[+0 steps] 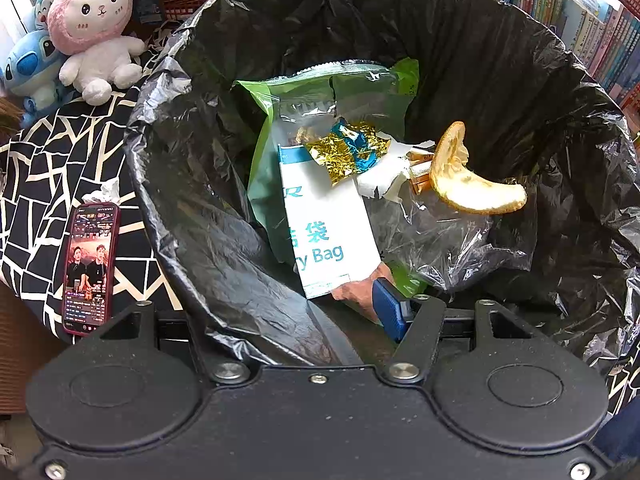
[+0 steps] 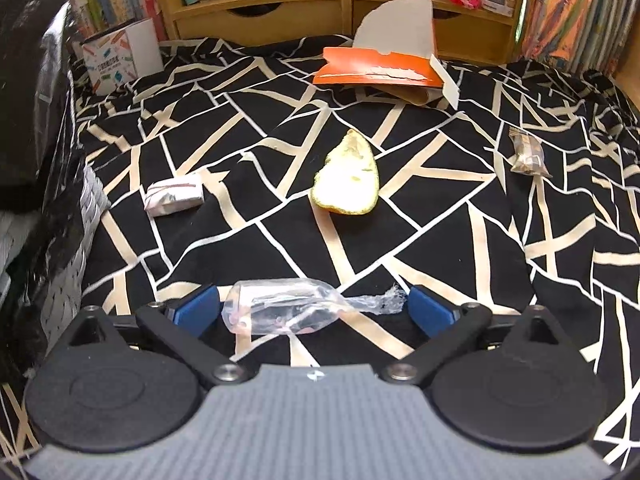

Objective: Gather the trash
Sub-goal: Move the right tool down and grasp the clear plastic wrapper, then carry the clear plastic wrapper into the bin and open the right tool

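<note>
My left gripper is shut on the near rim of the trash bin's black liner. One blue finger shows inside the bin; the other is hidden outside the liner. In the bin lie a green and white bag, gold and blue foil wrappers and a citrus peel. My right gripper stands wide open just above the black patterned cloth. A crumpled clear plastic wrapper lies between its blue fingers, and neither pad presses on it.
On the cloth lie a pale peel, a small white packet, a brown snack wrapper and a torn orange box. A phone and plush toys sit left of the bin. Bookshelves stand behind.
</note>
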A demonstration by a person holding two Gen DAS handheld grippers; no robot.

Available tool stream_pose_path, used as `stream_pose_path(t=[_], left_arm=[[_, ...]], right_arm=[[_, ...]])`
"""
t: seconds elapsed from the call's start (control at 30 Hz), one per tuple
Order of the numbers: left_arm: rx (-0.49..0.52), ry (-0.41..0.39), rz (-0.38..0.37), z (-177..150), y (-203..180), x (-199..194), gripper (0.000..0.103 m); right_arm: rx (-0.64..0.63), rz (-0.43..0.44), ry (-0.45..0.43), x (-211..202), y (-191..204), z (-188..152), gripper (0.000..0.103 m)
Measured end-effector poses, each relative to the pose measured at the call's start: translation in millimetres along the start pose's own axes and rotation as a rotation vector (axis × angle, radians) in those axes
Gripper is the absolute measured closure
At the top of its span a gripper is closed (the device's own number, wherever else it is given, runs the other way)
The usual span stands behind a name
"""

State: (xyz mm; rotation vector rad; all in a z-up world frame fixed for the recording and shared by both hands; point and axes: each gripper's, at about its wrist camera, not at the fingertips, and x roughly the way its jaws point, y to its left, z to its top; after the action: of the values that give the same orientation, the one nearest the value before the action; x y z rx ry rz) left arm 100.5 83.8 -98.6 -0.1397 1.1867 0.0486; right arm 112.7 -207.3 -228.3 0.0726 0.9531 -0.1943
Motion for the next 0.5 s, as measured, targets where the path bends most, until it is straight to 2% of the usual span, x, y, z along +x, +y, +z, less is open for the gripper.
stream_pose_path(t=[0.07,0.5], left_arm=[[0.0,0.0,0.0,0.1,0.1,0.1,0.043],[-0.002,0.0,0.0,0.0,-0.2,0.1,0.043]], right_arm=[[-0.018,0.003,0.0,-0.7,0.4,-1.0,0.0],[-0.038,0.003,-0.01,-9.1,-4.1,-1.1,0.018]])
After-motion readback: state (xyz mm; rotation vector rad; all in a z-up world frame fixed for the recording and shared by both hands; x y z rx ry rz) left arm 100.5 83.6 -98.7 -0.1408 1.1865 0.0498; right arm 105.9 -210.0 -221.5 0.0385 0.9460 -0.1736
